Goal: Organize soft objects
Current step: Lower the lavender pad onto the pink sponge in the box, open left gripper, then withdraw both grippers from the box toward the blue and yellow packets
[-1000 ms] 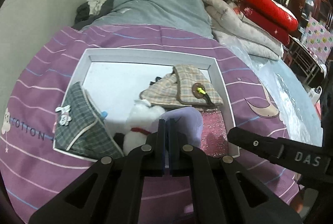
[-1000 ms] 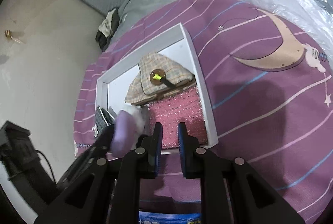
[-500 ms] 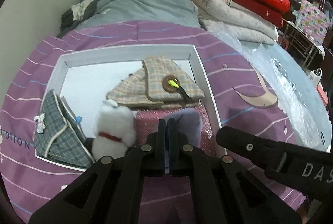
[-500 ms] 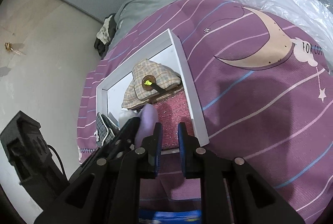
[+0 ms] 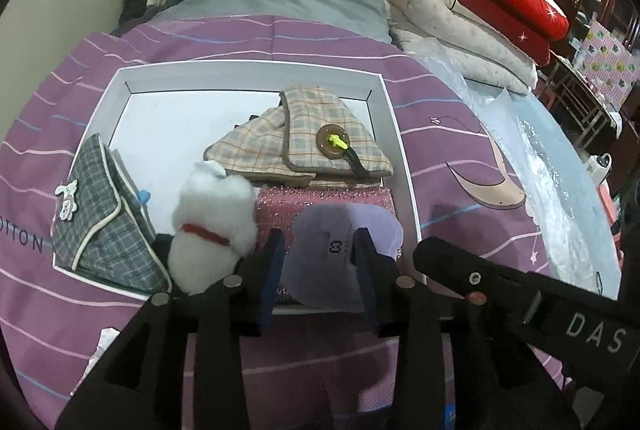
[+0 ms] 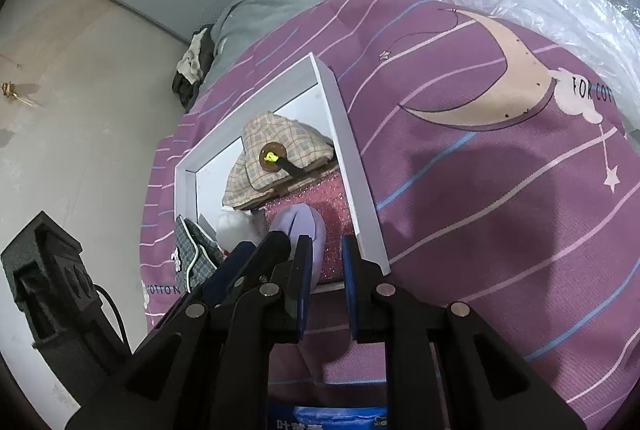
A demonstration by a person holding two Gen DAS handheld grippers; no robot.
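Two grippers reach toward the near right corner of a shallow white tray (image 5: pixel 384 102) that lies on a purple striped bedspread (image 5: pixel 448 158). From its own wrist view, the left gripper (image 5: pixel 320 250) points level over the tray's near rim, jaws parted, with a lilac soft pad (image 5: pixel 340 230) sitting loose in the gap between them (it bears a small dark logo). That pad rests on a pink glittery pouch (image 5: pixel 320 196) in the same corner. Just left of it stands a white plush toy (image 5: pixel 212 222) with a red collar, and further left a grey plaid pouch (image 5: pixel 100 226) leans against the tray's near left edge. Behind the pink pouch lies a beige plaid pouch (image 5: pixel 320 138) with a brown button. The right gripper (image 6: pixel 324 262) comes in beside the left one, angled toward the tray wall, its jaws apart and holding nothing. Folded quilts (image 5: pixel 480 2) lie piled at the far right of the bed.
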